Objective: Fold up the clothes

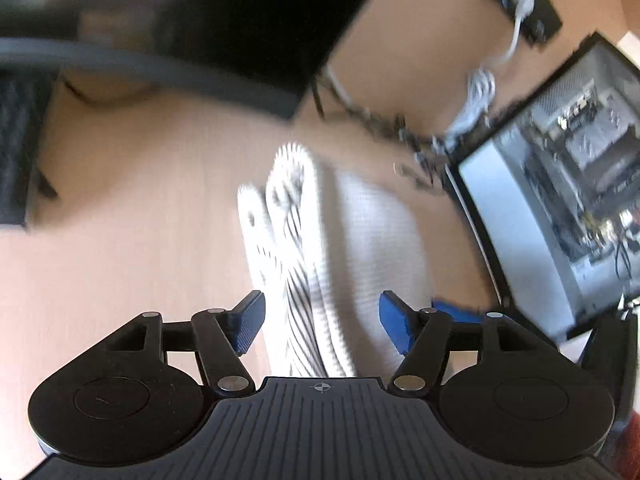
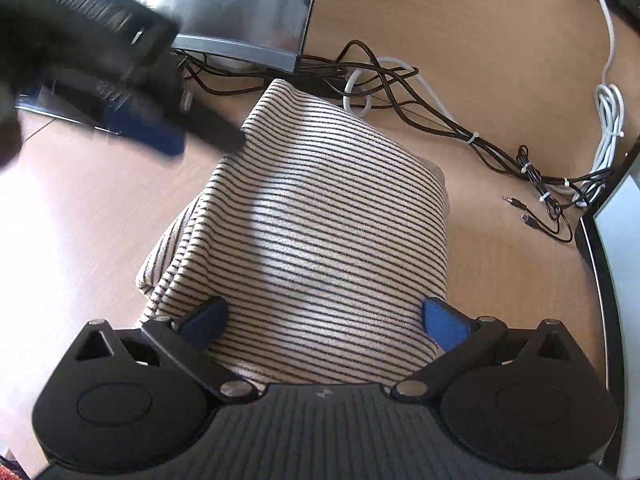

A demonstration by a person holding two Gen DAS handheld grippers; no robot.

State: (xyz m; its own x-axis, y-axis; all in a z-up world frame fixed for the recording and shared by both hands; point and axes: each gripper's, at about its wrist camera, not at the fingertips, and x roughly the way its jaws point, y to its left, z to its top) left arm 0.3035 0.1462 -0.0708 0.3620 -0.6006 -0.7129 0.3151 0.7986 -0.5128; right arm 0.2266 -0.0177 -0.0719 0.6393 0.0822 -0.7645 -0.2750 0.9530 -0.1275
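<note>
A folded cream garment with thin dark stripes [image 2: 328, 220] lies on the wooden desk [image 2: 500, 40]. My right gripper [image 2: 324, 320] hangs open over its near edge, with the blue pads [image 2: 444, 324] spread about as wide as the fold. In the blurred left wrist view the garment's layered side edge [image 1: 296, 248] runs up between the jaws of my left gripper [image 1: 322, 320]. That gripper is open and its pads [image 1: 250, 320] stand clear of the cloth. From the right wrist view the left gripper is a dark blur at the garment's far left corner.
A dark monitor base [image 2: 248, 12] stands behind the garment. Black cables [image 2: 400, 92] and a white cable [image 2: 608, 120] trail across the desk to the right. A glass-sided computer case [image 1: 560, 200] borders the right side, and a keyboard [image 1: 12, 140] sits far left.
</note>
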